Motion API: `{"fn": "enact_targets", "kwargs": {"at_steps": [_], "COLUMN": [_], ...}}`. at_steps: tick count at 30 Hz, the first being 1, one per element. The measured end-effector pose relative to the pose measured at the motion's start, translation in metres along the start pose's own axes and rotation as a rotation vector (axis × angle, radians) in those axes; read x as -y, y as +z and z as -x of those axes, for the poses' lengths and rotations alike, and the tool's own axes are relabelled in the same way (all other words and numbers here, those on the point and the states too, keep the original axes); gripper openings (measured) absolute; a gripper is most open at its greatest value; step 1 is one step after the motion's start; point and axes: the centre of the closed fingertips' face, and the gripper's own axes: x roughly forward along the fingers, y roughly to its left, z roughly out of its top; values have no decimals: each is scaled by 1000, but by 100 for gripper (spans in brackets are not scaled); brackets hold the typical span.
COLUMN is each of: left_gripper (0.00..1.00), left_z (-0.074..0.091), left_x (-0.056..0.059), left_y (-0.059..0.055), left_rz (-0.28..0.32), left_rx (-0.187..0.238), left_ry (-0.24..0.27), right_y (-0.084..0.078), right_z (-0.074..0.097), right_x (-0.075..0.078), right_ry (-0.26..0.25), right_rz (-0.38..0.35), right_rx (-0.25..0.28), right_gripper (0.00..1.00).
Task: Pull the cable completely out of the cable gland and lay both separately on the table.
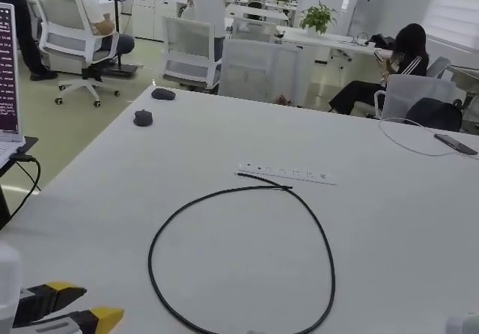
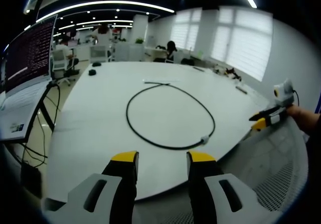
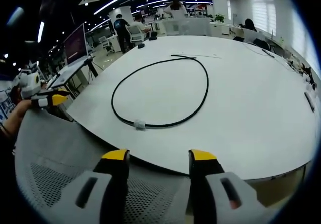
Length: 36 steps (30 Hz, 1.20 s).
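Left gripper (image 2: 163,158) and right gripper (image 3: 159,156) both hang short of the near edge of the table (image 1: 389,222). Each has its jaws spread apart with nothing between them. Neither touches anything on the work surface. In each gripper view the other gripper shows off to one side, also back from the edge.

On the white table the black cable (image 1: 150,263) lies in one wide loop. Its ends cross on the far side, just in front of a white power strip (image 1: 284,174). A laptop (image 1: 7,87) stands at the left edge, and two computer mice (image 1: 143,117) sit well beyond the loop.

The small pale cable gland (image 2: 204,140) sits on the nearest stretch of the loop, on the side facing the grippers. The cable appears to run straight through it, though the pictures are too coarse to show the fit.

My reading is that the task has not begun. Nothing is gripped and the gland is on the cable. What is left is the whole job: take hold of the gland with one gripper and the cable beside it with the other, draw the full length of cable out through the gland, then set the two down apart from each other.
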Motion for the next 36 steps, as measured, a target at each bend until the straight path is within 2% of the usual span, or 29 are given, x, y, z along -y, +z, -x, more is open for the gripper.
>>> {"fn": "enact_targets", "kwargs": {"at_steps": [13,16,18,20,25,26,28,30,31,32,34,35,36], "left_gripper": [39,38,37,37,39,39,39,39,39,39,39,38,37], "left_z": [0,0,-1,-1,-2,-3,-3,-6,-7,-10,-16,-21,-24], "left_x": [0,2,2,5,12,15,18,20,24,32,37,41,44], "left_y": [-1,1,1,1,-1,-3,-6,-7,-6,-3,1,5,8], "left_rz": [-6,-35,-32,-24,-64,-84,-163,-345,-384,-421,-482,-531,-551], "left_rx": [-4,6,3,7,-21,-40,-91,-163,-178,-188,-204,-216,-223], "left_ry": [2,-4,-7,-20,-65,-80,-96,-87,-97,-127,-153,-162,-173], "right_y": [0,0,0,0,1,1,2,3,3,3,3,3,3], "right_z": [0,0,0,0,0,0,0,1,1,1,1,1,1], "right_x": [0,0,0,0,1,1,1,0,0,1,0,0,0], "right_ry": [4,1,3,4,-1,-1,0,1,-1,-2,-1,0,2], "right_rz": [-13,-16,-19,-23,-14,-12,-9,-7,-7,-8,-6,-5,-6], "right_rx": [0,0,2,4,8,10,13,18,20,22,22,22,24], "right_gripper": [47,47,47,47,46,46,46,46,46,46,46,46,46]}}
